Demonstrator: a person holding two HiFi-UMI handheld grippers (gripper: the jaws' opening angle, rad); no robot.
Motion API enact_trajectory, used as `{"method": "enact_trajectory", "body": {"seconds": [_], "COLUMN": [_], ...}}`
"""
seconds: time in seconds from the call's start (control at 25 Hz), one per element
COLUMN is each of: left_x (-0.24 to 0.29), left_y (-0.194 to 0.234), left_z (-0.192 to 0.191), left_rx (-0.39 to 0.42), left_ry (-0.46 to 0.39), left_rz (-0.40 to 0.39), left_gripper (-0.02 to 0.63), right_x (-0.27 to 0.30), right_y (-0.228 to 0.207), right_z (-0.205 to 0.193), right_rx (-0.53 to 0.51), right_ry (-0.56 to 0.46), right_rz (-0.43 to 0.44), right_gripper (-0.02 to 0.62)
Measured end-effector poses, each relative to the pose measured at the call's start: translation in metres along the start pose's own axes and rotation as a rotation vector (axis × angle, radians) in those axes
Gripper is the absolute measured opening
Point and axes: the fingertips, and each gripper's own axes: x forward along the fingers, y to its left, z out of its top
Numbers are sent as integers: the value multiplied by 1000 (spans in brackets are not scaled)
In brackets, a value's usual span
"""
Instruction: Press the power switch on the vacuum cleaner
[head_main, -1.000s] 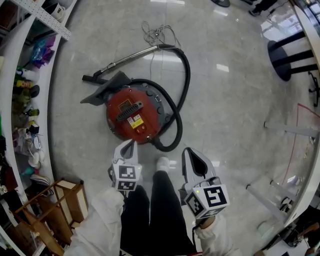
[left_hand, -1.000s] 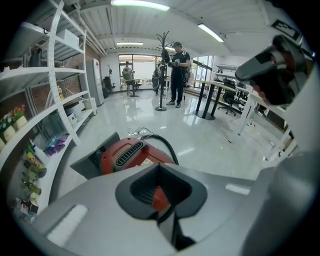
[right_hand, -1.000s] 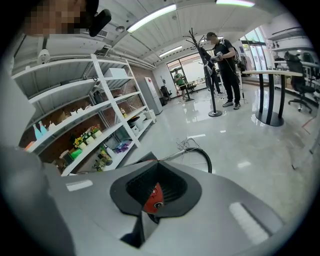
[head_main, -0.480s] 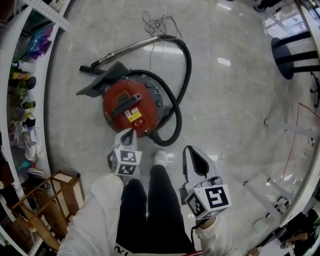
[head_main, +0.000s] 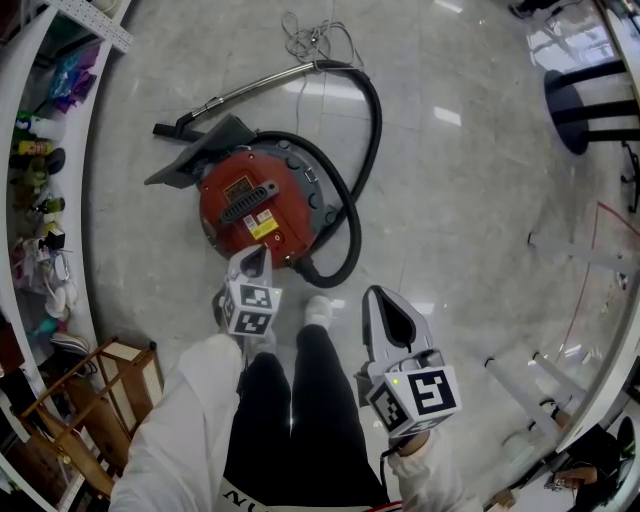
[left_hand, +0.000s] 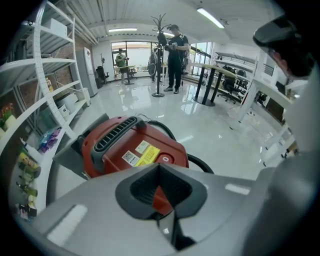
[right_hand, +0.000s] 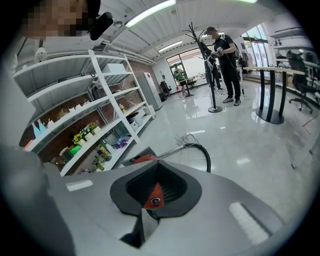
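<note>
Red vacuum cleaner (head_main: 255, 215) w/ round switch (left_hand: 165, 159), clearest in left gripper view

No print can be read: the white and yellow labels (left_hand: 142, 152) on the red vacuum cleaner (left_hand: 131, 150) are too small and blurred to make out.

vacuum cleaner (head_main: 255, 215), ahead of left gripper (head_main: 257, 257): glossy red plastic
hose (head_main: 372, 120): matt black
wand (head_main: 265, 85): shiny metal
floor (head_main: 480, 200): polished, glossy
</note>
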Motion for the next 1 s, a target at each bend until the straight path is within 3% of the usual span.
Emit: {"method": "enact_trajectory", "body": {"seconds": [1.0], "left_x": [10], "left_y": [2], "left_z": [-8], "left_rx": [-6], "left_ry": [65], "left_rz": [26], "left_gripper": [0], "right_x": [0], "right_y": [7], "right_z": [-12], "right_rx": [12], "right_ry": [36], "right_rz": [12], "right_gripper": [0]}}
